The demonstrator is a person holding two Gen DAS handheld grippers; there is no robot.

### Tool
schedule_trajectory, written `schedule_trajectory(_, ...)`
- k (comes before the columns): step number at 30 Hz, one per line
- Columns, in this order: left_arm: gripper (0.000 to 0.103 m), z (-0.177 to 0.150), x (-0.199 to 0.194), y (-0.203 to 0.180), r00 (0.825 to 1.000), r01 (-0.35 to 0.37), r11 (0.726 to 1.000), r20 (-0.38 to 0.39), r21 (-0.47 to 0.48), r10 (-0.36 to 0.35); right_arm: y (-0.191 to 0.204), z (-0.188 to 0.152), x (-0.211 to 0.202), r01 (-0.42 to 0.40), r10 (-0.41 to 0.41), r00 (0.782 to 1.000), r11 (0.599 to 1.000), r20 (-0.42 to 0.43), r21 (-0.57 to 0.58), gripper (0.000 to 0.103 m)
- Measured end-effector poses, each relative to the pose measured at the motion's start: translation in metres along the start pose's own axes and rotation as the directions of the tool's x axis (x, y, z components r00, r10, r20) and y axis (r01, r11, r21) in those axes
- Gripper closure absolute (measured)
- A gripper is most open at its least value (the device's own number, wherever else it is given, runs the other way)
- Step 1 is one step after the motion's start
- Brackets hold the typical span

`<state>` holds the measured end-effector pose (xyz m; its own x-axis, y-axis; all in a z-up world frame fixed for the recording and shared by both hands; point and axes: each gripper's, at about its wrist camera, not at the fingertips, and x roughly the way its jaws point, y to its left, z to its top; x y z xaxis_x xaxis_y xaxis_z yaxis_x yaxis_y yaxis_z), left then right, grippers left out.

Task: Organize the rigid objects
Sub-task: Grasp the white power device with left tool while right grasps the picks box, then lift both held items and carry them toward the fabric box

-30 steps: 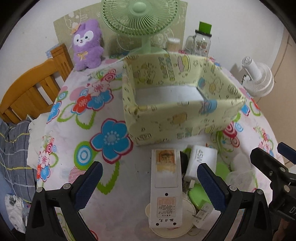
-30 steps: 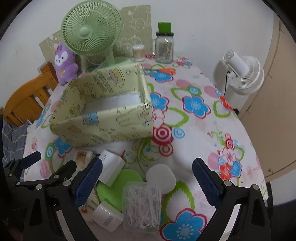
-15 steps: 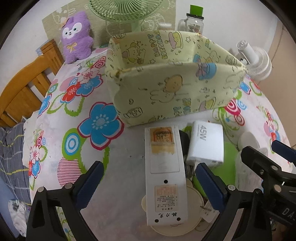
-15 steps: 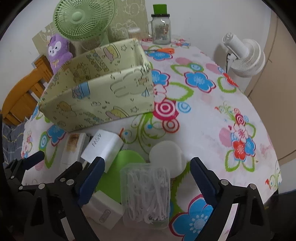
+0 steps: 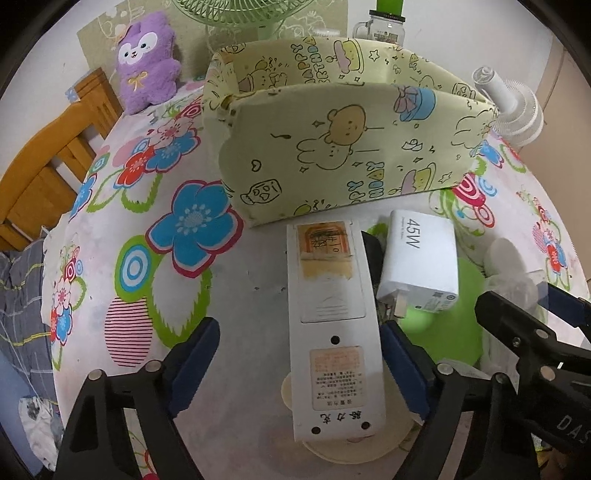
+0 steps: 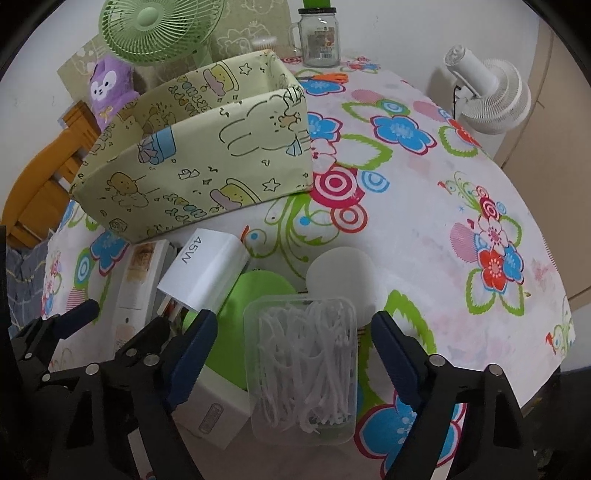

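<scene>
A long white remote [image 5: 334, 332] lies face down on the flowered tablecloth, between the open blue-padded fingers of my left gripper [image 5: 299, 365]. A white 45W charger [image 5: 419, 266] lies to its right; it also shows in the right wrist view [image 6: 203, 266]. My right gripper [image 6: 291, 354] is open around a clear box of floss picks [image 6: 306, 369]. A round white puff [image 6: 343, 273], a green lid [image 6: 255, 302] and a small white box [image 6: 214, 413] lie beside it. The yellow cartoon-print fabric bin [image 5: 347, 147] stands just behind; it also shows in the right wrist view [image 6: 207, 155].
A green fan [image 6: 159, 26], a purple plush [image 5: 147, 59], a glass jar with green lid [image 6: 319, 33] and orange scissors [image 6: 327, 77] stand at the table's back. A white fan [image 6: 487, 96] is beyond the right edge, a wooden chair [image 5: 48, 166] on the left.
Both grippers have dropped lower and moved forward. The remote now lies between the left fingers, and the floss box lies between the right fingers. Both stay open.
</scene>
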<state>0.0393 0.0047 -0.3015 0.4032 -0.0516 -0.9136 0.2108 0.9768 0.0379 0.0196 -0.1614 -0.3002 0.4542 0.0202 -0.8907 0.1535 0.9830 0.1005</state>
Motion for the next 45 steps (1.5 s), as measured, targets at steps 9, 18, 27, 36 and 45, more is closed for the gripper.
schedule_trajectory(9,0.032,0.006,0.006,-0.008,1.0,-0.002,1.0,0.007,0.014,0.002,-0.005,0.002,0.006,0.017,-0.017,1.0,0.999,0.009,0.035,0.039)
schedule_trajectory(18,0.058,0.012,0.007,-0.007,0.999,0.039,0.998,-0.014,-0.049,-0.04,-0.005,0.003,0.004,0.023,-0.024,0.999,1.0,0.021,0.018,0.041)
schedule_trajectory(27,0.058,0.022,-0.017,-0.003,0.999,0.044,0.997,0.031,-0.064,-0.043,0.006,0.022,-0.014,0.031,-0.029,0.996,0.999,0.079,-0.028,0.041)
schedule_trajectory(36,0.058,0.035,-0.04,0.002,0.997,0.046,0.995,0.07,-0.09,-0.04,0.016,0.043,-0.034,0.019,-0.012,0.993,0.998,0.117,-0.059,0.041)
schedule_trajectory(45,0.058,0.042,-0.063,0.004,0.995,0.056,0.992,0.083,-0.111,-0.047,0.024,0.059,-0.056,0.002,0.01,0.99,0.996,0.143,-0.086,0.041)
